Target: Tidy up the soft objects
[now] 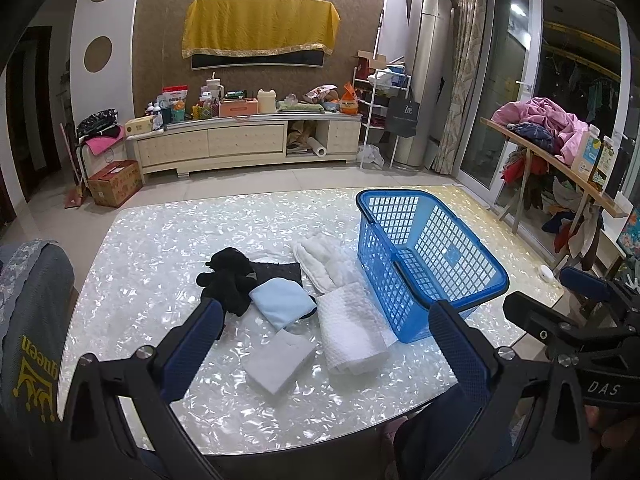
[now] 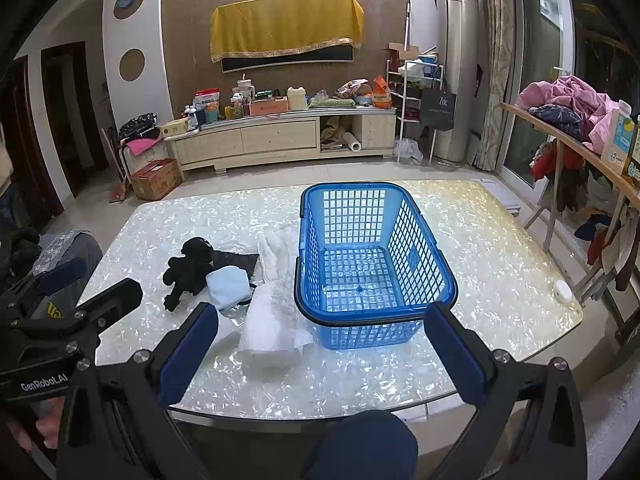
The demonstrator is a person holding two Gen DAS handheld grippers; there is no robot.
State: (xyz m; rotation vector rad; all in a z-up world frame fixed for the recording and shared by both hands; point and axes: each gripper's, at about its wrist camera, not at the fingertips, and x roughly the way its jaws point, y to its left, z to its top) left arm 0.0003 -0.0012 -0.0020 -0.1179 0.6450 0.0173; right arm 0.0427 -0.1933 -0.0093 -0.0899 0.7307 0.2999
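Note:
An empty blue plastic basket [image 1: 428, 264] [image 2: 372, 256] stands on the pearl-patterned table [image 1: 160, 240] [image 2: 500, 248]. Left of it lie soft items: a black plush toy [image 1: 228, 276] [image 2: 188, 266], a dark cloth [image 1: 280, 270] [image 2: 236, 260], a light blue cloth [image 1: 282, 304] [image 2: 228, 286], a fluffy white towel [image 1: 322, 260] [image 2: 276, 252], a rolled white towel [image 1: 352, 328] [image 2: 268, 328] and a flat white pad [image 1: 278, 360]. My left gripper [image 1: 326, 320] is open and empty above the near table edge. My right gripper [image 2: 322, 326] is open and empty before the basket.
A small white round object [image 1: 546, 272] [image 2: 562, 292] lies at the table's right edge. A chair with a grey garment [image 1: 32, 320] stands at the left. A wooden board with clothes [image 1: 560, 148] [image 2: 572, 136] is at the right. A TV cabinet [image 1: 244, 140] lines the far wall.

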